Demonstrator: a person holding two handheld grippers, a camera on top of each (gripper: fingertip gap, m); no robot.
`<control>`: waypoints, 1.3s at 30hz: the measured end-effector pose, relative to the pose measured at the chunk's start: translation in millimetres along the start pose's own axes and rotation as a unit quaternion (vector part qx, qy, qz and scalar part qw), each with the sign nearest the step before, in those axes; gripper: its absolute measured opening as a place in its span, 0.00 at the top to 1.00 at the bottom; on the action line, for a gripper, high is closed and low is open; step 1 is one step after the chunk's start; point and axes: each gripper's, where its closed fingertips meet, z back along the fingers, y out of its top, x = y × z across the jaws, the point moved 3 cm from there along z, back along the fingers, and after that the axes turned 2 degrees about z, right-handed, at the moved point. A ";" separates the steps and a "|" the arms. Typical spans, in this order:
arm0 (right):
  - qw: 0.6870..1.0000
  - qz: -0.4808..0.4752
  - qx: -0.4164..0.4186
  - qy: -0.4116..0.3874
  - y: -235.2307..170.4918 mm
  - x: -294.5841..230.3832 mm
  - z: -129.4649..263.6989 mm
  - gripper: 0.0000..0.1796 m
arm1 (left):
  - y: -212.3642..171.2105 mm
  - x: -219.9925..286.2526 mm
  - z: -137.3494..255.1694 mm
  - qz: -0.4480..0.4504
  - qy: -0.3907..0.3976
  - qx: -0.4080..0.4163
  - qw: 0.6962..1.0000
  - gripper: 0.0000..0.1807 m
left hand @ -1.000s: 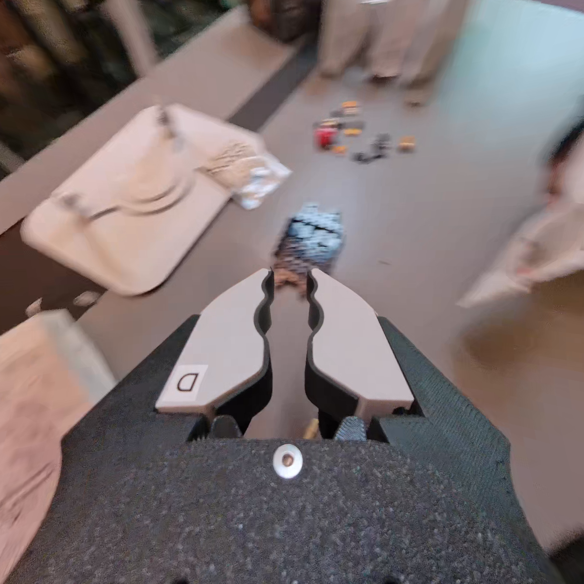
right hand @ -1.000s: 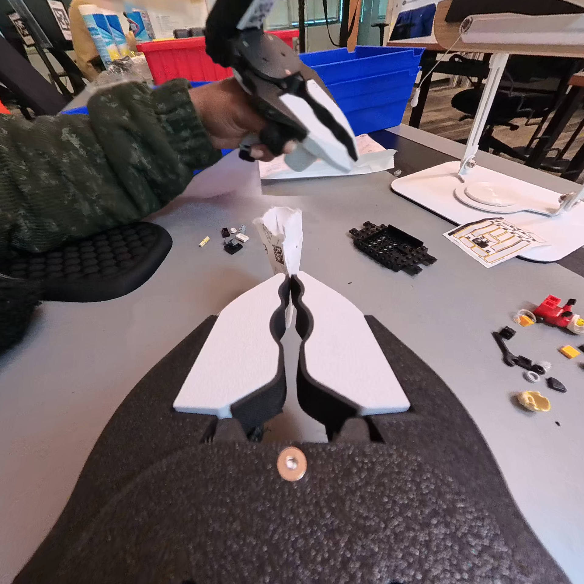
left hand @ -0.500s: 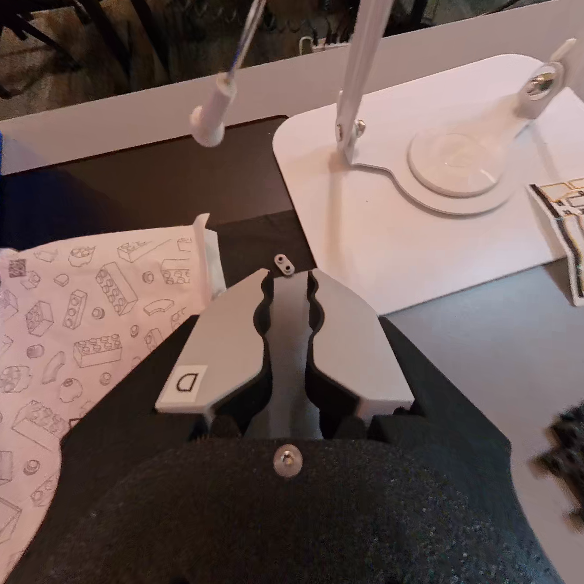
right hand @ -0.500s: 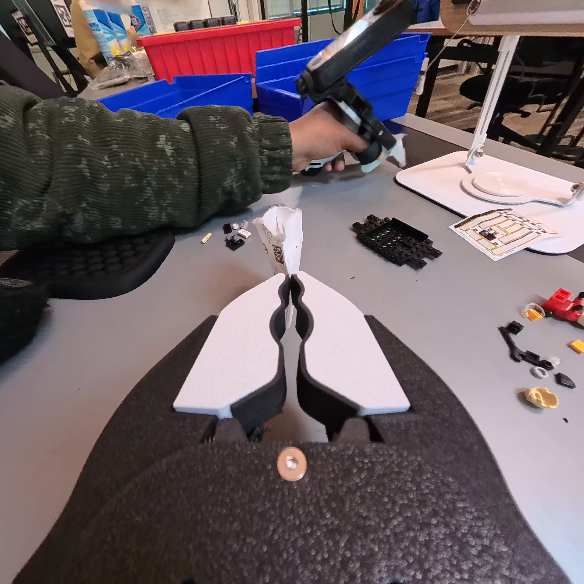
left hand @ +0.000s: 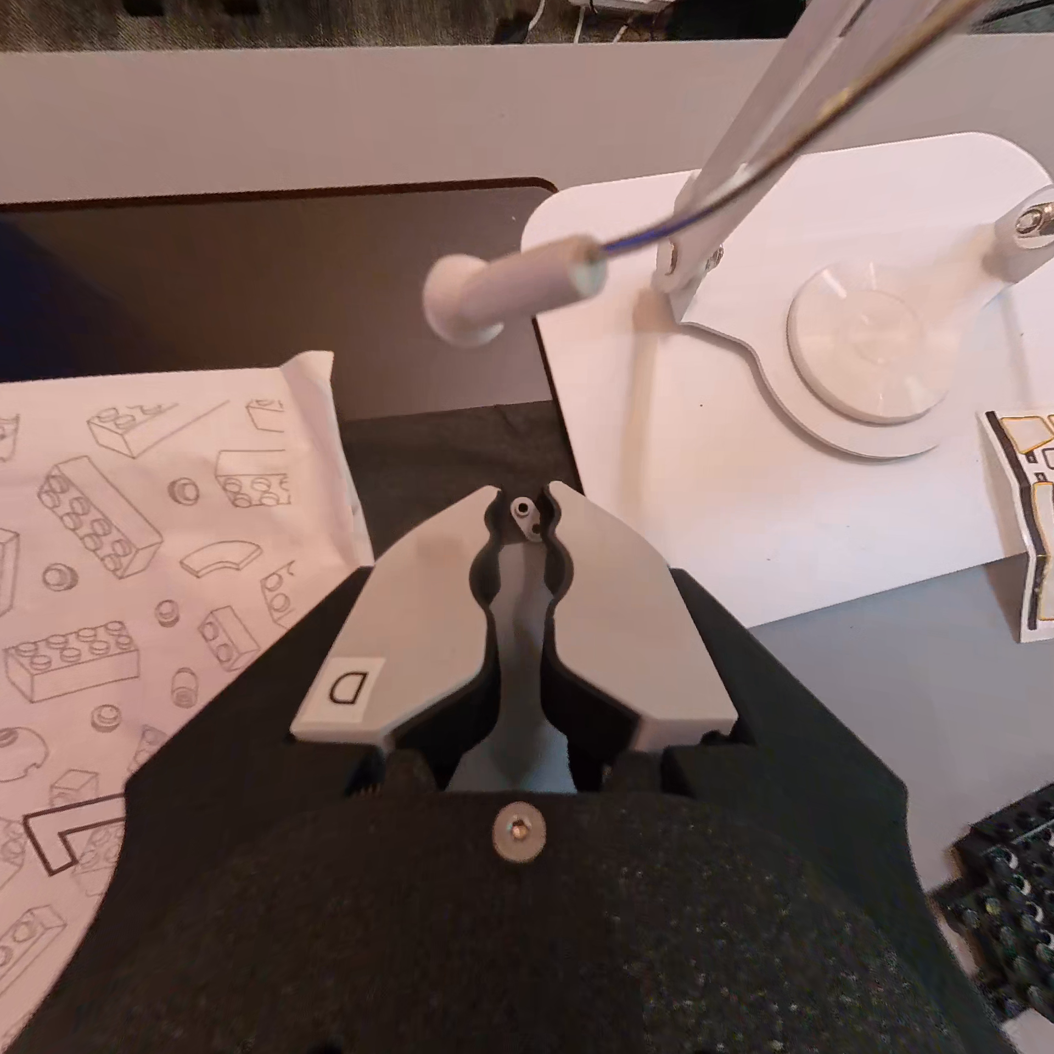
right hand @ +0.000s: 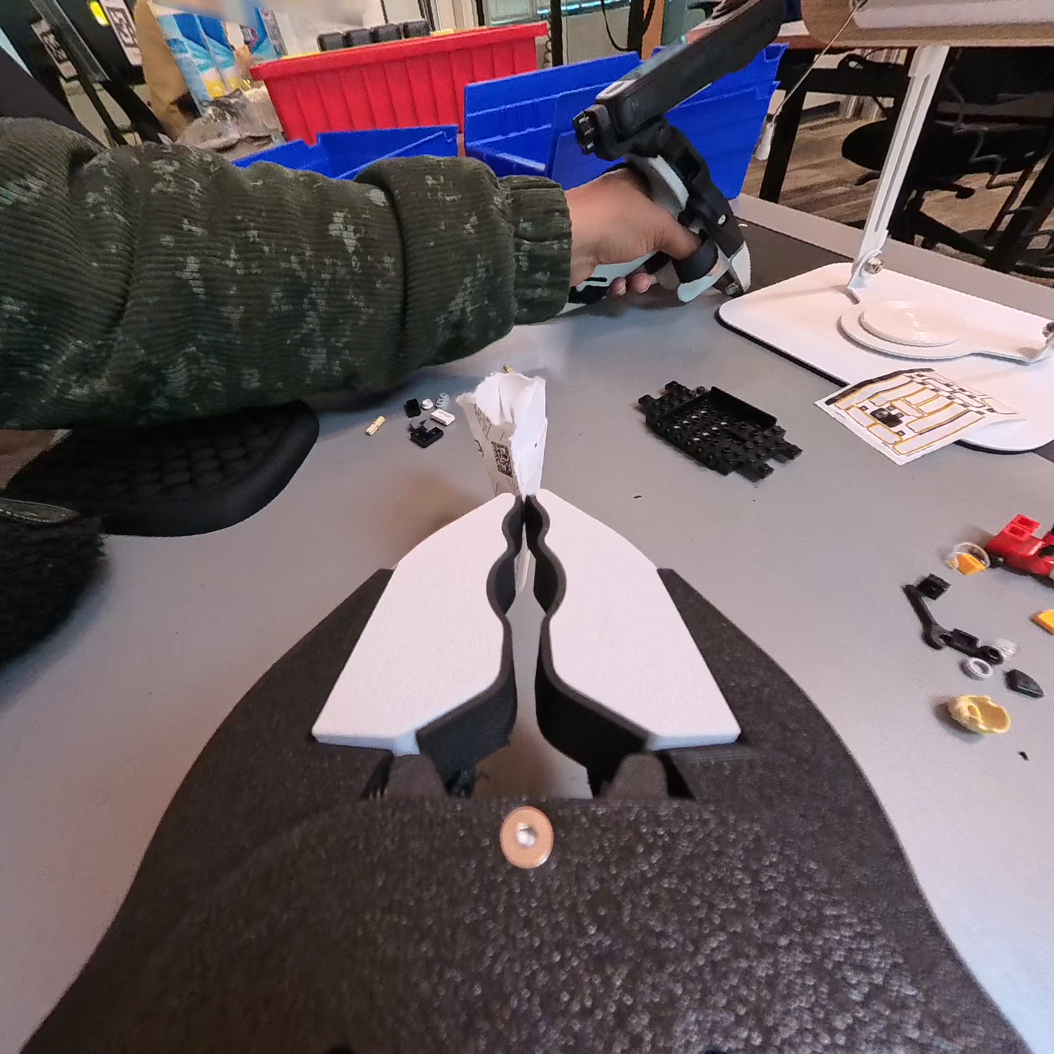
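My left gripper [left hand: 523, 502] is slightly open, with its tips on either side of a small grey flat piece [left hand: 525, 518] that lies on the dark mat beside the white lamp base [left hand: 741, 456]. The right tip looks close to or touching the piece. In the right wrist view the left gripper [right hand: 736, 279] points down at the edge of the lamp base [right hand: 798, 325]. My right gripper [right hand: 525, 499] is shut on a torn white paper bag scrap [right hand: 507, 433], held upright above the grey table.
A white paper bag printed with brick drawings [left hand: 142, 513] lies left of the left gripper. A hanging white pull handle [left hand: 502, 291] dangles above. A black brick plate [right hand: 713, 428], sticker sheet [right hand: 912, 410], small loose pieces [right hand: 428, 422], red part [right hand: 1021, 544], black pad [right hand: 171, 462] and blue bins [right hand: 513, 125] surround. My hands' fingertips stand some 35 cm from each other.
The left gripper swung from the table middle to the lamp base, then moved forward and down so the small grey piece sits between its tips. The right gripper held still.
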 end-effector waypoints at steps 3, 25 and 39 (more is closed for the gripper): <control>1.000 0.003 0.000 0.000 0.7 -0.7 0.3 1.00 | -0.8 -0.1 0.9 0.014 -0.009 -0.007 1.000 0.96; 1.000 0.015 -0.023 0.002 -5.3 -9.1 -7.7 1.00 | -104.7 160.8 196.4 -0.215 -0.398 0.109 0.885 0.97; 0.999 0.027 0.028 0.015 8.2 -17.2 -2.4 1.00 | -146.6 197.9 229.3 -0.308 -0.447 0.126 0.831 0.90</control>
